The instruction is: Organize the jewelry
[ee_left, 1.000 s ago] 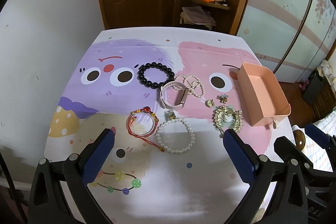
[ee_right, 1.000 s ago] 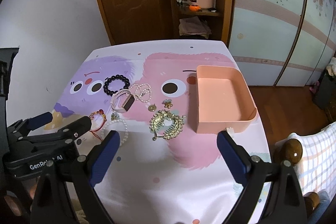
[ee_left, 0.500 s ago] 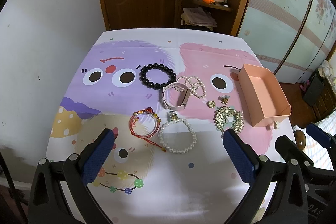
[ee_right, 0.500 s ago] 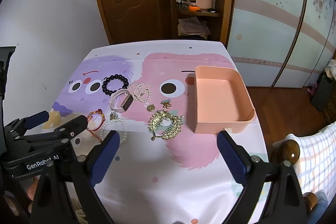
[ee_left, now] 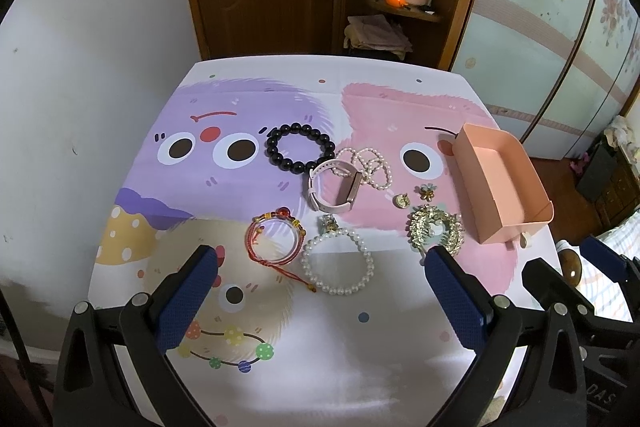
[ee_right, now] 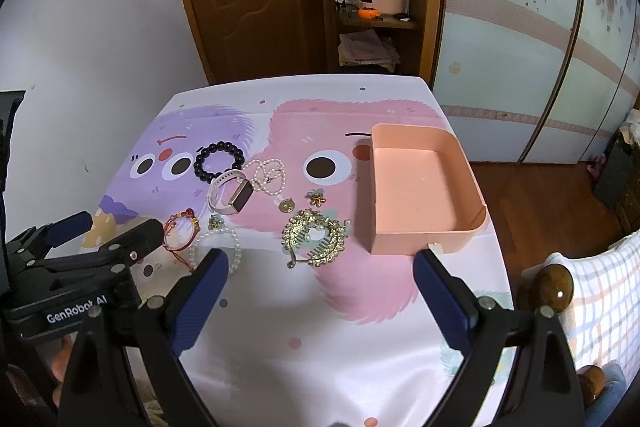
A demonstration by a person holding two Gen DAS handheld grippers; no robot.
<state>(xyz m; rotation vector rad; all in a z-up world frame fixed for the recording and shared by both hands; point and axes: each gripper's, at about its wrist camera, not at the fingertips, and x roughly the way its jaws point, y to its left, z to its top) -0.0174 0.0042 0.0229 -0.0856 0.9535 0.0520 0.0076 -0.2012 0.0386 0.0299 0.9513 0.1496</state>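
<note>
On top of the cartoon-monster tablecloth (ee_left: 280,367) all jewelry lies loose, none in the pink tray (ee_right: 472,227) yet, so sorting hasn't begun, approach stage. Left gripper (ee_left: 322,267) and right gripper (ee_right: 320,267) both spread wide, holding nothing, hovering at the near table edge. Items: black bead bracelet (ee_left: 300,149), pink smartwatch (ee_left: 334,187), pearl necklace (ee_left: 370,165), red cord bracelet (ee_left: 274,241), pearl bracelet (ee_left: 338,267), gold hair comb (ee_right: 314,237), 2 small gold charms nearby. Next prob: right gripper drops onto the comb, nearest the tray; needs low, flat pinch w/o snagging neighbours.
</note>
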